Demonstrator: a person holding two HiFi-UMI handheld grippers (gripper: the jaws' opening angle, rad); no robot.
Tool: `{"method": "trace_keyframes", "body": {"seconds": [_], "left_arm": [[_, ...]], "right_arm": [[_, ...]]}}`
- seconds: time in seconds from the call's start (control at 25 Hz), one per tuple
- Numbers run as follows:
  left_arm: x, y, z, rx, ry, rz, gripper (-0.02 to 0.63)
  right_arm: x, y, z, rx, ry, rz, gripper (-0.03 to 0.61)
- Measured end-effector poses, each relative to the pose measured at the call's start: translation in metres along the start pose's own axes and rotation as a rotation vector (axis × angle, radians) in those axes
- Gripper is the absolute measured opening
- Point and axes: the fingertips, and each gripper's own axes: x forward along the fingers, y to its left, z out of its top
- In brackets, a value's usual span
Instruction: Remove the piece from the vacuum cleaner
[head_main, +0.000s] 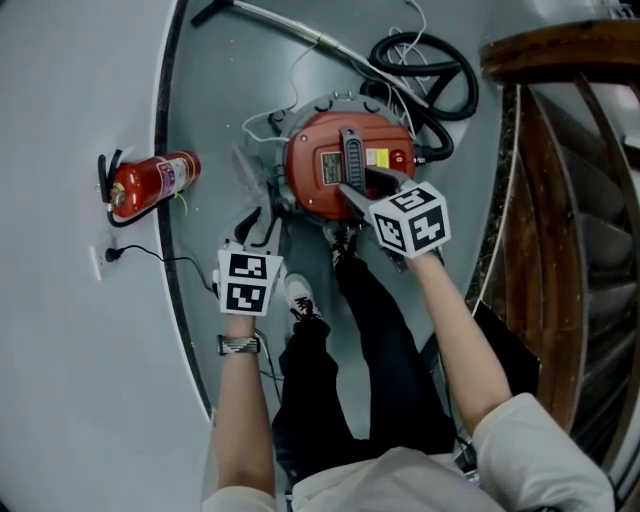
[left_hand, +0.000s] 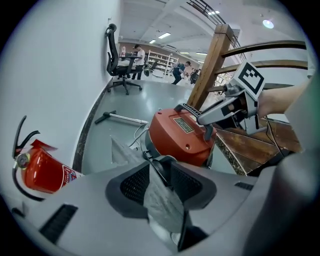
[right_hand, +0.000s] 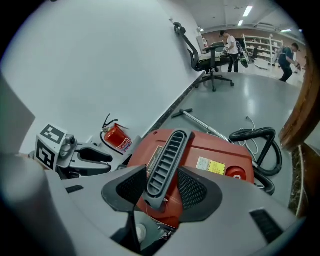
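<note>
A red vacuum cleaner (head_main: 312, 165) sits on the grey floor (head_main: 220, 90) at upper centre of the head view, its black hose (head_main: 440, 100) looped at upper right and a fire extinguisher (head_main: 150, 183) at far left. The right tongs (right_hand: 162, 182) stand released, jaws apart either side of the cleaner's black ribbed handle (right_hand: 167, 155). The left tongs (left_hand: 161, 177), also released, straddle a crumpled grey sheet (left_hand: 160, 200) just left of the cleaner.

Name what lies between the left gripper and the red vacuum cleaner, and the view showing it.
A crumpled grey sheet runs from between the left gripper's fingers toward the vacuum cleaner; left gripper view.
</note>
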Motion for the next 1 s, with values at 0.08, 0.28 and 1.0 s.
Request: {"method": "trace_keyframes", "body": {"seconds": [0.08, 0.28, 1.0], "left_arm": [[0.006, -0.002, -0.004, -0.022, 0.004, 0.004, 0.133], [0.022, 0.0, -0.018, -0.027, 0.056, 0.07, 0.133], [0.034, 0.012, -0.033, -0.15, 0.061, 0.202, 0.061]], "right_arm": [[0.001, 0.0, 0.0, 0.007, -0.007, -0.006, 0.189], [0.002, 0.0, 0.0, 0.008, -0.028, -0.038, 0.192], [0.016, 0.005, -0.006, -0.078, -0.022, -0.087, 0.21]]}}
